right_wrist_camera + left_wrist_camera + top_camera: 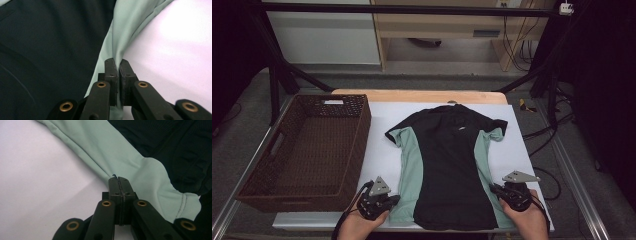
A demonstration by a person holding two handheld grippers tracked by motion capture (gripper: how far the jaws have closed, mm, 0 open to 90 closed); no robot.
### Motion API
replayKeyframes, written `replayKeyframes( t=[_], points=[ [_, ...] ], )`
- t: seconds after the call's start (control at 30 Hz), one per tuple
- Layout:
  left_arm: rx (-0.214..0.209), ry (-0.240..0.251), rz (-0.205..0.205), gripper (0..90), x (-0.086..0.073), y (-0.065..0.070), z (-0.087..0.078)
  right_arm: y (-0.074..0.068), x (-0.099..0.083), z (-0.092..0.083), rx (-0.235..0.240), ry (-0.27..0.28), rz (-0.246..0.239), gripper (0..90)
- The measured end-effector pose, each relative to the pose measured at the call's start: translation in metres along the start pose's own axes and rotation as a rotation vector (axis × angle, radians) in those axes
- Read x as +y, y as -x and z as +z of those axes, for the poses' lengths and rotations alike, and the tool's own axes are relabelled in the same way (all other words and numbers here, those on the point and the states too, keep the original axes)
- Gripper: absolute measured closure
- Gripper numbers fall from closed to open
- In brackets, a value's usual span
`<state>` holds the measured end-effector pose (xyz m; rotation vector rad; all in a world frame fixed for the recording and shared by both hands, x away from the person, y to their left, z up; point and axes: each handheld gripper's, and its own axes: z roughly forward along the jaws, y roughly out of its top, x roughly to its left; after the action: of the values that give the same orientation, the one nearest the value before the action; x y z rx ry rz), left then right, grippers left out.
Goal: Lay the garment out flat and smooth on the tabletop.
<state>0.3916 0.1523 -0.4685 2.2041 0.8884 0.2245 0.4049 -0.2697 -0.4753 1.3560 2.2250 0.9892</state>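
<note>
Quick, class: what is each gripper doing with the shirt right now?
Left gripper: closed on the green edge of the shirt.
Right gripper: closed, pinching the shirt's green side panel.

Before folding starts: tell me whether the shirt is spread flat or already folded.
Spread flat: the shirt lies open on the white sheet, both sleeves out, hem unfolded.

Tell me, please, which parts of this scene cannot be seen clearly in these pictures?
- Shirt underside: hidden by its own cloth, high view.
- Basket near inner wall: hidden behind its own rim, high view.
- Fabric between the left gripper jaws: covered by them, left gripper view.
- Shirt hem: hidden behind the right gripper, right gripper view.
</note>
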Motion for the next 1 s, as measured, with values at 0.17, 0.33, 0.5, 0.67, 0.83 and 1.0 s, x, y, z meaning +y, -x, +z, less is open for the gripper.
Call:
replayKeyframes(
  t=[0.17,0.33,0.5,0.67,0.83,1.0],
  points=[
    [0.006,-0.005,-0.002,90.0,-0.001,0.000,0.002,0.001,0.000,0.000,0.001,0.006,-0.004,87.3],
    [0.009,-0.010,0.003,90.0,-0.001,0.000,0.004,0.001,-0.001,0.000,0.002,0.003,0.001,87.2],
    [-0.002,-0.015,0.006,90.0,-0.001,0.001,0.003,0.000,-0.001,-0.002,0.004,-0.001,-0.006,87.4],
    [-0.029,-0.016,0.006,90.0,-0.003,0.006,-0.002,-0.004,-0.007,-0.013,0.017,-0.001,-0.011,87.3],
    [-0.071,-0.018,0.007,90.0,-0.005,0.014,-0.008,-0.003,-0.012,-0.022,0.034,-0.017,-0.006,87.4],
    [-0.099,-0.047,0.042,90.0,-0.015,0.030,-0.014,-0.002,-0.025,-0.037,0.049,-0.027,-0.009,87.3]
  ],
)
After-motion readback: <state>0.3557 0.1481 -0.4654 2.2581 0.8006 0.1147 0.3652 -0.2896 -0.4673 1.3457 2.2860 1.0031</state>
